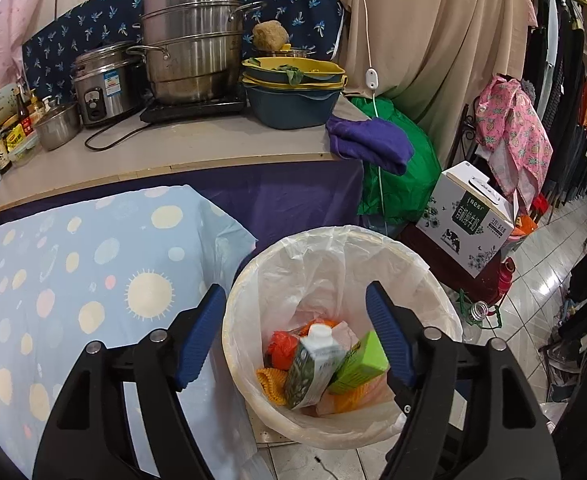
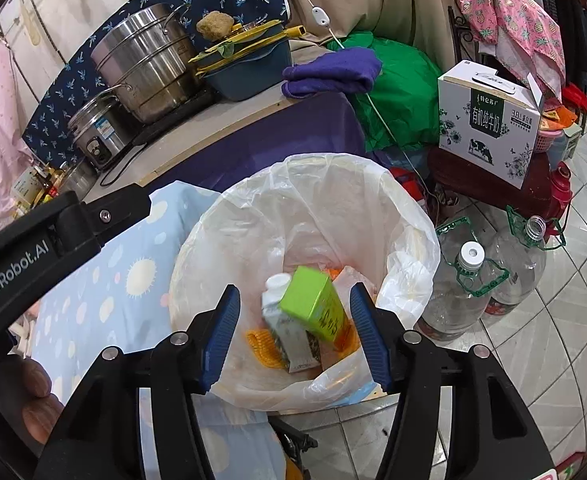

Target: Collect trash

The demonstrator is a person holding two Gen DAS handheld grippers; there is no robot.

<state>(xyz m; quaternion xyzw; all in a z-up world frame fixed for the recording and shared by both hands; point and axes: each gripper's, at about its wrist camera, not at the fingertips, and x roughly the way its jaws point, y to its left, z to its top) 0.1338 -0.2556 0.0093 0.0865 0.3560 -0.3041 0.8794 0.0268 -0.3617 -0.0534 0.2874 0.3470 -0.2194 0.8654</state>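
A white bin with a clear plastic liner (image 1: 253,280) (image 2: 405,240) stands on the tiled floor. Inside lie a green carton (image 1: 359,362) (image 2: 317,304), a white milk carton with a cap (image 1: 311,364) (image 2: 285,332) and orange wrappers (image 1: 283,348). The green carton looks blurred in the right wrist view. My left gripper (image 1: 295,344) is open and empty above the bin. My right gripper (image 2: 293,340) is open and empty above the bin. The left gripper's body (image 2: 53,232) shows at the left of the right wrist view.
A low table with a blue spotted cloth (image 1: 73,280) (image 2: 93,300) stands left of the bin. Behind it is a counter (image 1: 193,148) with pots and basins. A milk box (image 1: 469,216) (image 2: 489,124) and clear plastic bottles (image 2: 461,292) are to the right.
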